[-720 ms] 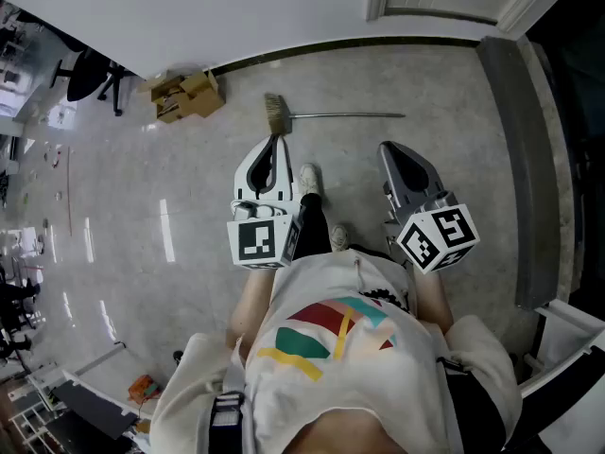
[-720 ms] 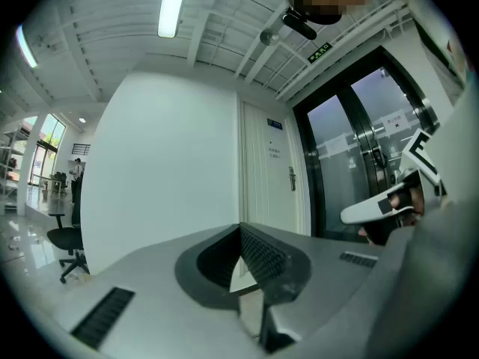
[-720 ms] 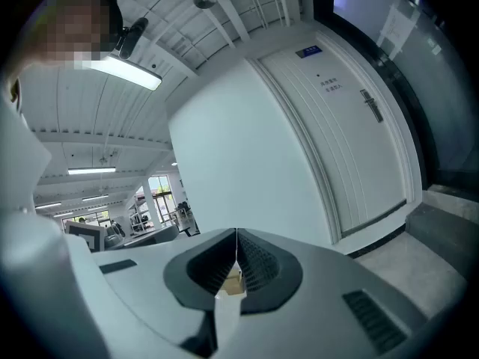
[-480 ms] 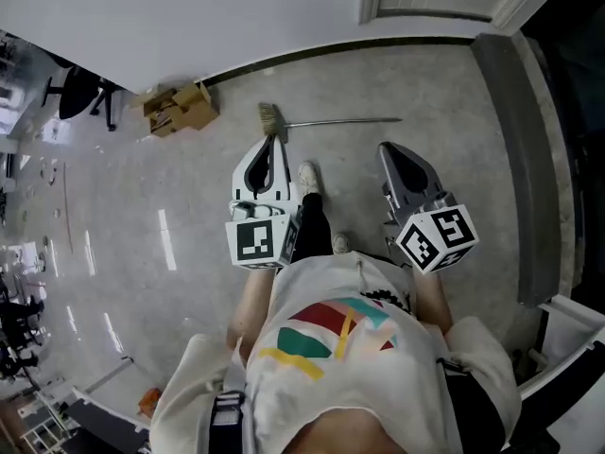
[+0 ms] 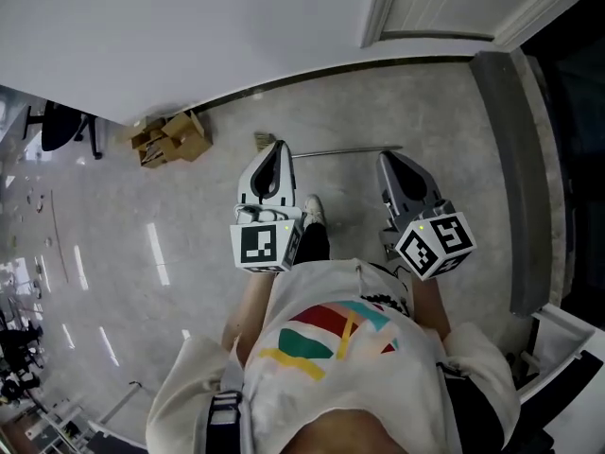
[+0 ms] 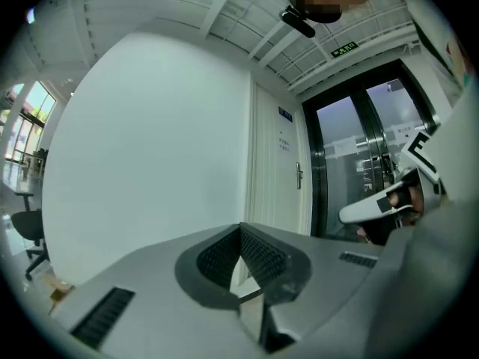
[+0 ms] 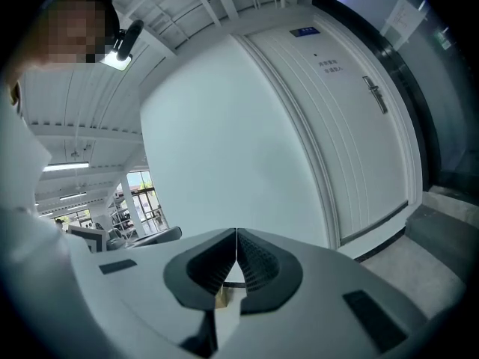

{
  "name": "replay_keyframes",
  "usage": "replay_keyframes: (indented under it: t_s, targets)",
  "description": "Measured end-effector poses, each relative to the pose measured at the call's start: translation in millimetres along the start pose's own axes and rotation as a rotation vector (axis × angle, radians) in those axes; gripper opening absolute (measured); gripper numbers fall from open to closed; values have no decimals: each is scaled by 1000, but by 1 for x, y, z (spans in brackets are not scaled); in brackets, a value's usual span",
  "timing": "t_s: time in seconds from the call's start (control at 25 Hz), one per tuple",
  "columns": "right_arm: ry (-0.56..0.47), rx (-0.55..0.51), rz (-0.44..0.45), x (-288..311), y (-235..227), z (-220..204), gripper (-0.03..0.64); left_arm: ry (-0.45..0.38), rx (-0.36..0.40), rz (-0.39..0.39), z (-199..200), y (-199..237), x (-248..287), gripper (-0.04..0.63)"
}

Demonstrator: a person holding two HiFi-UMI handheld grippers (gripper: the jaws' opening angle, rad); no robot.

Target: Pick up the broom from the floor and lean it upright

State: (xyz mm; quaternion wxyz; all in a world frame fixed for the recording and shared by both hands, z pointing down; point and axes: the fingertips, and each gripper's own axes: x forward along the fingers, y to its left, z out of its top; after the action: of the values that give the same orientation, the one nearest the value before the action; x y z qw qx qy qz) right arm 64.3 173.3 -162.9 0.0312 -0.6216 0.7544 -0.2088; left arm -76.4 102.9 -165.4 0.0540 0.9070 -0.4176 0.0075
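Clamped together on nothing at both left gripper (image 6: 240,228) and right gripper (image 7: 236,232). Held side by side, apparently well above the broom (image 5: 345,149), seen flat on the floor (image 5: 189,225) at 12 o'clock, head toward 11, near the wall (image 5: 189,36). Judged as not started. Remaining: reach down, grasp handle, lift, lean upright.

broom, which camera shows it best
The head view: the broom lies flat on the floor by the wall, its head partly behind the left gripper. Both gripper views aim at the wall and door; neither clearly shows the broom.
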Motion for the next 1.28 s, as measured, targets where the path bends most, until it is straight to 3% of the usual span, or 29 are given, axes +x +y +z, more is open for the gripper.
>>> replay_keyframes:
  t_s: [0.28, 0.68, 0.92, 1.08, 1.28]
  targets:
    - [-2, -22, -1, 99, -4, 32, 14, 22, -11, -21, -1, 73, 80, 46]
    - [109, -31, -6, 148, -52, 23, 14, 76, -24, 18, -19, 87, 128, 46]
    - [163, -16, -13, 172, -96, 0, 14, 186, 42, 32, -68, 96, 162, 46]
    - [187, -13, -8, 201, -138, -45, 14, 222, 21, -15, -133, 101, 192, 46]
    - [181, -16, 1, 252, -210, -151, 14, 283, 57, -124, -285, 118, 246, 49]
